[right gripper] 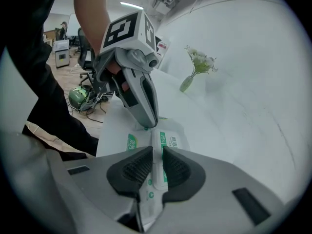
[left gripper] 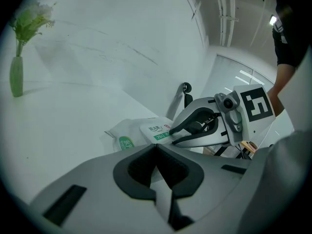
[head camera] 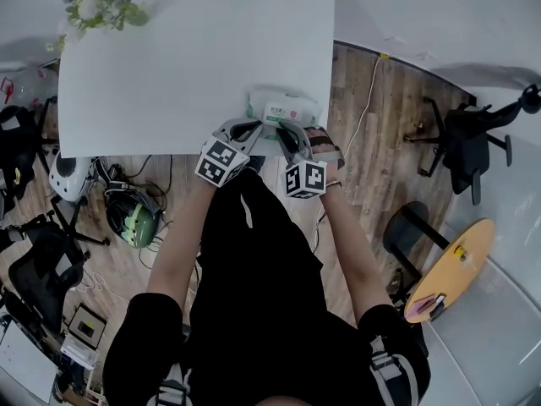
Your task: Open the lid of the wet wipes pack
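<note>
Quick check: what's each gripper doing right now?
Left gripper: jaws shut, tips against the wet wipes pack; no clear pinch.
Right gripper: jaws shut on the wet wipes pack.

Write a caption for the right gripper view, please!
The right gripper pinches the lid of the wipes pack; the left gripper touches its edge.

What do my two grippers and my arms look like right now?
The left gripper and the right gripper both have light grey moulded shells that taper to two jaws lined with dark ribbed pads. Each carries a white cube printed with black square markers. No cables show on either. The person wears a black short-sleeved top, and the forearms are bare.
</note>
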{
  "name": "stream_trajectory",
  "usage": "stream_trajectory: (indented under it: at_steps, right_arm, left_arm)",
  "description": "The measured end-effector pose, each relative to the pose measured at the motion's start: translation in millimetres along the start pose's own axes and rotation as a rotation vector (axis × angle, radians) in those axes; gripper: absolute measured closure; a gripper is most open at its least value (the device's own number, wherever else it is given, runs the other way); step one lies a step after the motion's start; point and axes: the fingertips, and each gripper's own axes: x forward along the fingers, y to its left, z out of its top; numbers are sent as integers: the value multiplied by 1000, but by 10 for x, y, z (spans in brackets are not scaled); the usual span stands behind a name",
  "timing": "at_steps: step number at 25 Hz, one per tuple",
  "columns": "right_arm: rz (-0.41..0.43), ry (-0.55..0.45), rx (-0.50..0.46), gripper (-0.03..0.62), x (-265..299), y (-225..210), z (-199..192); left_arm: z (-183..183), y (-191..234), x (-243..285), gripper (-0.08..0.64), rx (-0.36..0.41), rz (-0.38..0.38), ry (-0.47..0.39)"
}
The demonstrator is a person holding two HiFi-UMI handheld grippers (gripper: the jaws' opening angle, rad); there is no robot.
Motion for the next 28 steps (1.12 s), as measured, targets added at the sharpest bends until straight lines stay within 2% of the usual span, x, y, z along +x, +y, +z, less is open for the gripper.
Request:
stream_trajectory:
  at_steps: [6,17,28]
  right_arm:
    - [47,-25,109,522,-28,-11,18]
    - [84,-40,158,538,-96,-62,57]
    - [68,-51,217,537,-177,-149,98]
  left_arm:
    - [56,-3,-15,537,5,11,-11]
    - [27,-9,-3,537,-9,5,10]
    - [17,-26,-3,537,-28,-8,20]
